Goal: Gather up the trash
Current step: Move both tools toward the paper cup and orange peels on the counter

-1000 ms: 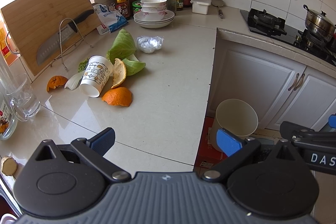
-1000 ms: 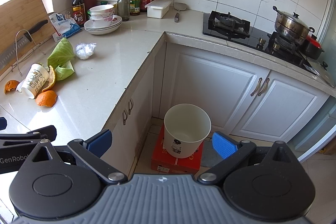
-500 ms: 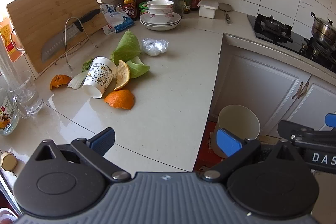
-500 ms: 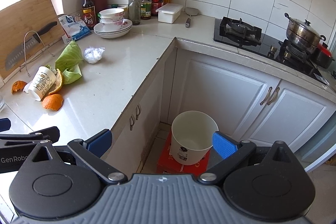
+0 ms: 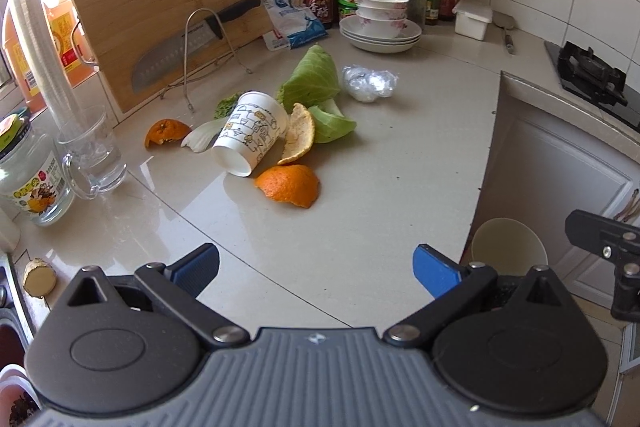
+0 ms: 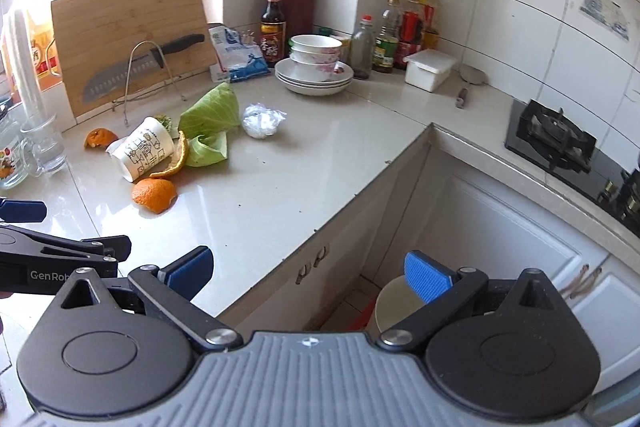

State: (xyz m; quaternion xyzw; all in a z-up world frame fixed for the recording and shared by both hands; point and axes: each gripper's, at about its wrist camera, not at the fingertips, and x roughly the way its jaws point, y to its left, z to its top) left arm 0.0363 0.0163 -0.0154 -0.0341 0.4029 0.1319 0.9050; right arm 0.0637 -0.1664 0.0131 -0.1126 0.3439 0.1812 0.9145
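Both tools have advanced over the counter (image 5: 380, 163) since a second ago; trash now nearer. Left tool (image 5: 316, 267): spread wide, blue ribbed pads, nothing held, above glossy pale stone. Right tool (image 6: 308, 273): likewise released, empty, at the counter's edge. Trash, mid-counter: paper cup (image 5: 250, 137) on its side, printed; curled orange peels (image 5: 290, 183); limp cabbage leaf (image 5: 310, 81); crumpled clear plastic wrap (image 5: 368, 83). White round bin (image 6: 396, 307) on the floor below, partly hidden behind the right pad. Glass mug (image 5: 90, 151) at left.
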